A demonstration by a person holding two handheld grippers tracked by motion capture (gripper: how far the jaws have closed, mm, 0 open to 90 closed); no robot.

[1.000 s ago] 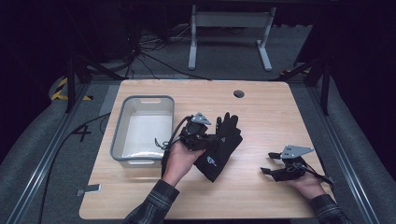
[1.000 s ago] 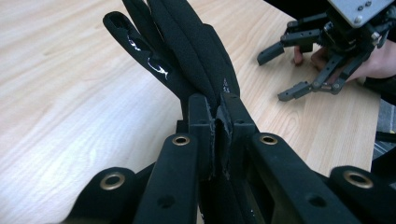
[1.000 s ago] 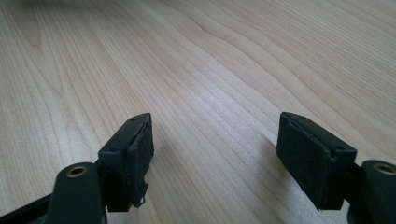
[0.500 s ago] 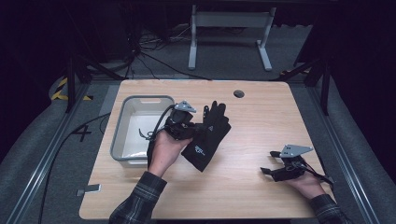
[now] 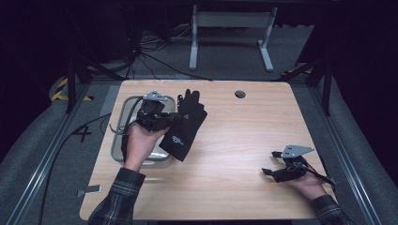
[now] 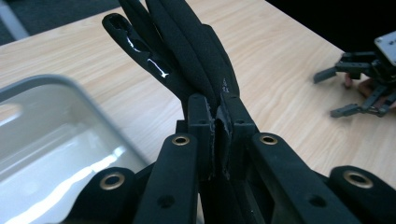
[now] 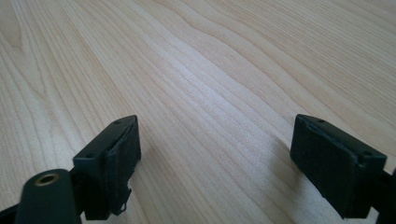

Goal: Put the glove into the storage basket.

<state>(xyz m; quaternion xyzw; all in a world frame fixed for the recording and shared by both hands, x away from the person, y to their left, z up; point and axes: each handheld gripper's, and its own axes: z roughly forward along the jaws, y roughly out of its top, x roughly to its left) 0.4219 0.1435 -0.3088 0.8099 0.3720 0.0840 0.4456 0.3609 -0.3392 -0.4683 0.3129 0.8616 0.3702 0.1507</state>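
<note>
In the high view, a grey tray (image 5: 123, 151) is seen near the left edge of the bench (image 5: 244, 140), partly covered by the left hand (image 5: 140, 145). The left gripper (image 5: 165, 120) is held over the tray's right rim, and a black glove (image 5: 185, 123) hangs from it, lifted, with its fingers pointing toward the far edge and its cuff toward the near edge. From above, the grip itself cannot be made out. It is settled by the left gripper view: the jaws are closed tight on the glove (image 6: 196, 70), whose fingers rise past the tips, one of them with a glossy streak. In that view the tray's pale inside (image 6: 51, 154) is also shown at the lower left, a detail blocked from above by the hand.

Further right, a small dark hole (image 5: 240, 94) is seen in the bench near the far edge.

Near the right near corner, the right gripper (image 5: 268, 163) is held low over the wood by the right hand (image 5: 307, 183), well apart from the glove. In the right gripper view, its jaws are shown standing wide, having just been opening, with bare wood grain (image 7: 210, 84) between them. The same gripper (image 6: 332, 93) is caught from the side at the right edge of the left gripper view.
</note>
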